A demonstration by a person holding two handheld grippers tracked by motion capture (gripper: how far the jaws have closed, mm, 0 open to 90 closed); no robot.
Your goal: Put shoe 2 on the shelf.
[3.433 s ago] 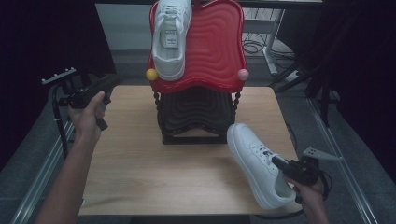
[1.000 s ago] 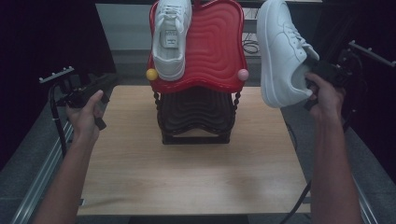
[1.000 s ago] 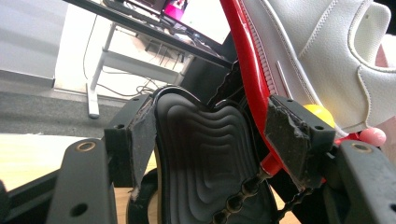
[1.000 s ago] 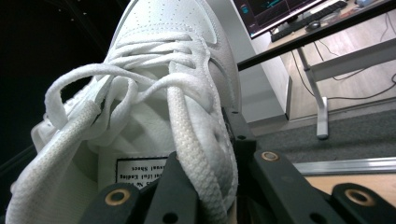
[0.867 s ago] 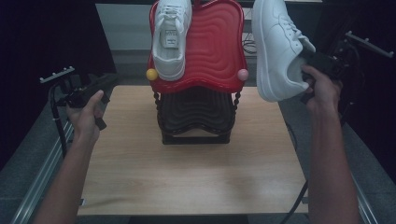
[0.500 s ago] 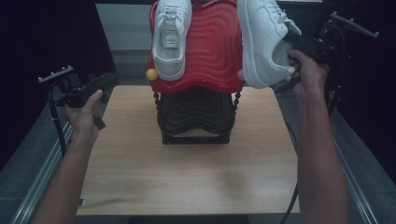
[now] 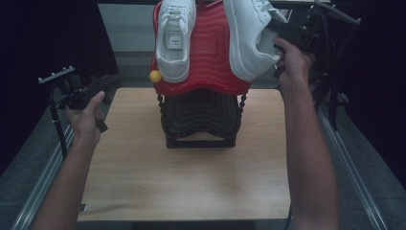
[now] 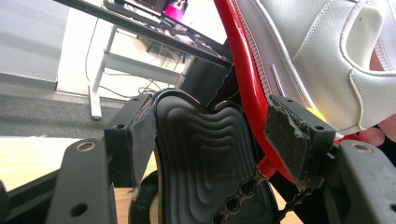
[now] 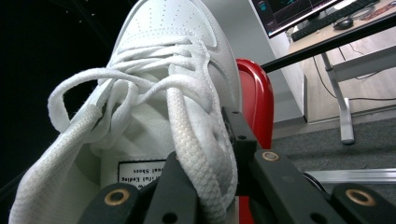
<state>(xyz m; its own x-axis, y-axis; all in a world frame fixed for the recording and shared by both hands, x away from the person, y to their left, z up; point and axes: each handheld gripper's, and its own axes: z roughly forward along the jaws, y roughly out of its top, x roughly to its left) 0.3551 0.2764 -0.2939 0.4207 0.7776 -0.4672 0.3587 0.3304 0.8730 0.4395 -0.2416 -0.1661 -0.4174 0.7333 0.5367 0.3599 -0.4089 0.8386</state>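
A two-tier wavy rack stands at the back of the wooden table (image 7: 191,177), with a red upper tier (image 7: 206,57) and a black lower tier (image 7: 201,112). One white sneaker (image 7: 174,38) lies on the red tier's left half. A second white sneaker (image 7: 249,38) hangs over its right half, sole toward the red surface. My right gripper (image 7: 280,43) is shut on that sneaker's side wall (image 9: 163,93) by the opening, laces draped over the jaws. My left gripper (image 7: 88,93) hovers off the table's left edge. It is open with bare pads (image 8: 292,140), looking at the rack's side.
A yellow ball (image 7: 154,76) caps the rack's left post. Metal rails (image 7: 43,177) run along both table sides. A dark stand (image 7: 335,57) rises at the back right. A desk with a monitor (image 9: 299,11) and keyboard sits behind.
My right gripper lifted the second sneaker from the table's front right up to the rack, then carried it left over the red tier. The left gripper stayed put.
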